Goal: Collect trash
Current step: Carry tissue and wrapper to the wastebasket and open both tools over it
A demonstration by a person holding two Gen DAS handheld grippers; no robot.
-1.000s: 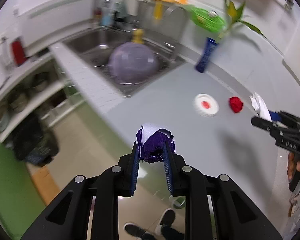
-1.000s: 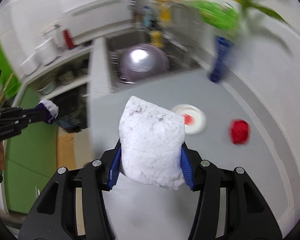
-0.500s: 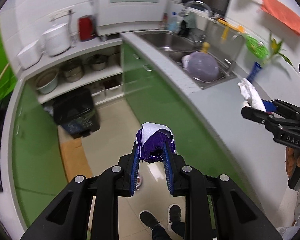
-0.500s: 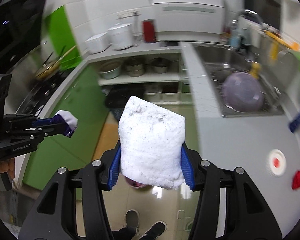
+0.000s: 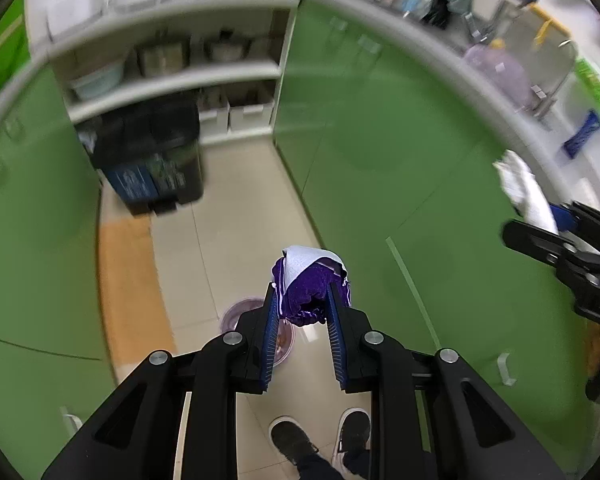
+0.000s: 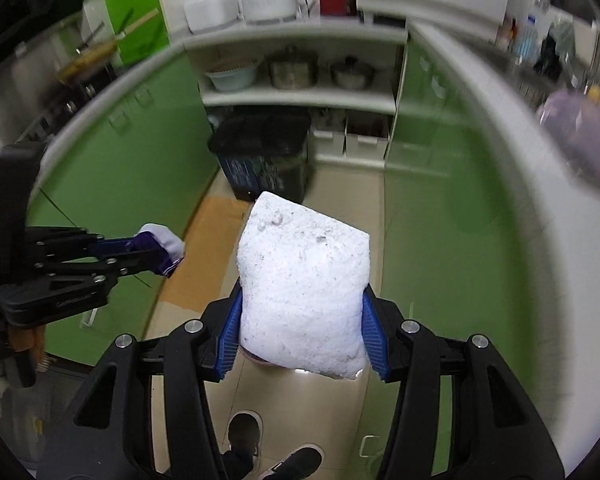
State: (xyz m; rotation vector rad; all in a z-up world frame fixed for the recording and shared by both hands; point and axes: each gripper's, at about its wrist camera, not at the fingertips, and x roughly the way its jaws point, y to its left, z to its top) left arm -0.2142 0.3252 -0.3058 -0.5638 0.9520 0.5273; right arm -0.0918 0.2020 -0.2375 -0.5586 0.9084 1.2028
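My left gripper is shut on a crumpled purple and white wrapper and holds it above the kitchen floor; it also shows at the left of the right wrist view. My right gripper is shut on a white foam block with grey specks; the block also shows in the left wrist view. A black trash bin stands on the floor ahead, below the open shelves, and shows in the left wrist view. A small purple-rimmed container sits on the floor under the left gripper, partly hidden.
Green cabinet fronts line both sides of the narrow floor. Open shelves hold pots and bowls. A brown cardboard mat lies on the floor at left. The person's shoes are below. The sink counter runs along the right.
Both grippers have swung away from the counter and tilted down toward the floor, moving nearer the black bin. Each still holds its piece of trash.
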